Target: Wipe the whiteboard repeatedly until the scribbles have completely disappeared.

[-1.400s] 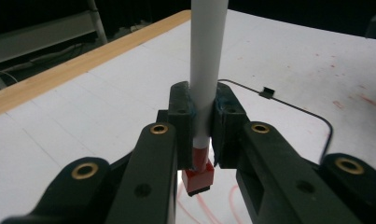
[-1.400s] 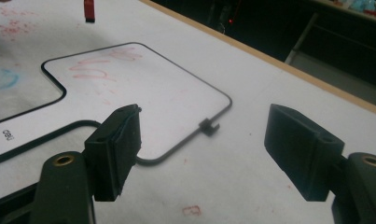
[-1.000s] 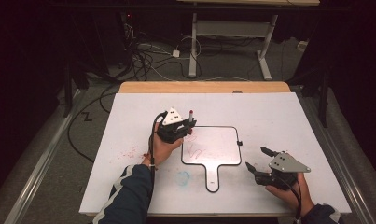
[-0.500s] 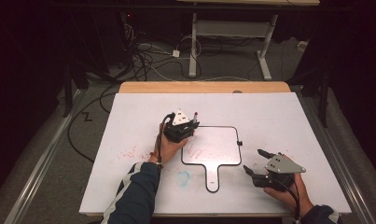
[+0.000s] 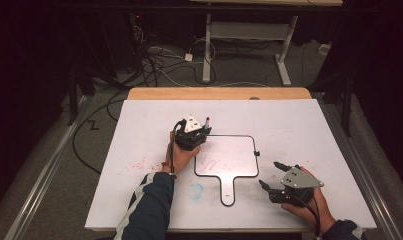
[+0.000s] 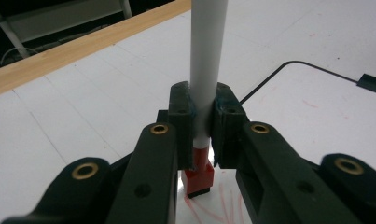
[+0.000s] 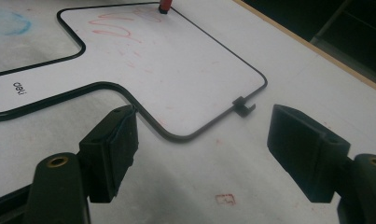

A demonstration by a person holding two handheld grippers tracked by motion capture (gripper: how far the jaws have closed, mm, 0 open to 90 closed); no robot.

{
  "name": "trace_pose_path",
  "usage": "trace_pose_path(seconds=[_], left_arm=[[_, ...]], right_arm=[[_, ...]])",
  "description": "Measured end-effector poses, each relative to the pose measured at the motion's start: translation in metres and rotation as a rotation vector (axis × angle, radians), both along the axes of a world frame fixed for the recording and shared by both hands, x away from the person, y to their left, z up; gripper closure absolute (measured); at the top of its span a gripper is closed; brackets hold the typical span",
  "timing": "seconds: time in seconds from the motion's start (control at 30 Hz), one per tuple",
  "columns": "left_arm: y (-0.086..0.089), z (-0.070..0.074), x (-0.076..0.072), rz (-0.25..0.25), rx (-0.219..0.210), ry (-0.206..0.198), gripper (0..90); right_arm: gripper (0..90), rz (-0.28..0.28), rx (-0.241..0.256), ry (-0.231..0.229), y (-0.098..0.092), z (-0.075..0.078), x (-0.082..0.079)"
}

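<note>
A small handled whiteboard (image 5: 236, 157) with a black rim lies flat on the white table. My left gripper (image 5: 203, 135) is at its top-left corner, shut on an upright white marker (image 6: 206, 70). The marker's red tip (image 6: 198, 179) is at the board surface beside red scribbles (image 6: 223, 210). My right gripper (image 5: 270, 174) stands open just off the board's lower right corner with nothing between its jaws. In the right gripper view that gripper (image 7: 202, 140) faces the board's rounded corner, with the board (image 7: 176, 60) and the marker tip (image 7: 165, 6) beyond it.
A small black clip (image 7: 243, 106) sticks out from the board's right edge. A blue smudge (image 5: 195, 190) and red specks (image 5: 139, 164) mark the table left of the handle. A wooden strip (image 5: 219, 93) runs along the table's far edge.
My left gripper with the marker has shifted slightly right along the board's top-left corner. The right gripper has barely moved and stays open.
</note>
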State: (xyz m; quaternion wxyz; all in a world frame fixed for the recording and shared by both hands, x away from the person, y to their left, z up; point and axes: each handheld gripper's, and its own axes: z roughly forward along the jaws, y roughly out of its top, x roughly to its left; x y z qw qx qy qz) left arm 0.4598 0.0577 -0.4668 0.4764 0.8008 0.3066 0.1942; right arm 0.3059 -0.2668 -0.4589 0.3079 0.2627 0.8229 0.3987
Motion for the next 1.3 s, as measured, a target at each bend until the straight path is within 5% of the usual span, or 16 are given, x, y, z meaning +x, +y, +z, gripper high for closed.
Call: trace_pose_path(seconds=[0.1, 0.2, 0.3, 0.43, 0.53, 0.7, 0.83, 0.93, 1.13, 1.3], left_arm=[[-0.020, 0.002, -0.009, -0.082, 0.028, -0.006, 78.8], [-0.026, 0.004, -0.012, -0.098, 0.060, -0.023, 78.8], [-0.013, 0.003, -0.005, -0.028, 0.069, -0.035, 78.8], [0.013, 0.000, 0.006, 0.045, -0.008, 0.020, 78.8], [0.008, 0.001, 0.001, 0.008, -0.020, 0.040, 78.8], [-0.013, 0.003, -0.013, -0.078, 0.024, 0.013, 78.8], [-0.004, 0.003, -0.003, -0.005, 0.058, -0.014, 78.8], [0.009, 0.002, 0.006, 0.048, 0.034, 0.010, 78.8], [0.000, 0.004, -0.011, -0.038, 0.075, -0.006, 78.8], [0.005, 0.004, -0.002, 0.024, 0.115, -0.034, 78.8]], right_arm=[[25.3, 0.008, -0.002, 0.005, 0.002, 0.000, 0.000], [25.2, 0.011, -0.005, 0.012, 0.003, -0.001, 0.001], [25.2, 0.005, -0.014, 0.011, 0.002, -0.002, 0.001], [25.2, 0.007, -0.025, 0.003, 0.003, -0.002, -0.001], [25.1, 0.010, -0.022, 0.004, 0.003, -0.002, -0.001], [25.1, 0.020, -0.026, 0.010, 0.005, -0.002, 0.000], [25.1, 0.020, -0.029, 0.011, 0.006, -0.003, -0.001], [25.1, 0.020, -0.033, 0.013, 0.006, -0.003, -0.001], [25.0, 0.024, -0.029, 0.013, 0.005, -0.002, 0.000], [25.0, 0.021, -0.040, 0.011, 0.006, -0.003, -0.001]])
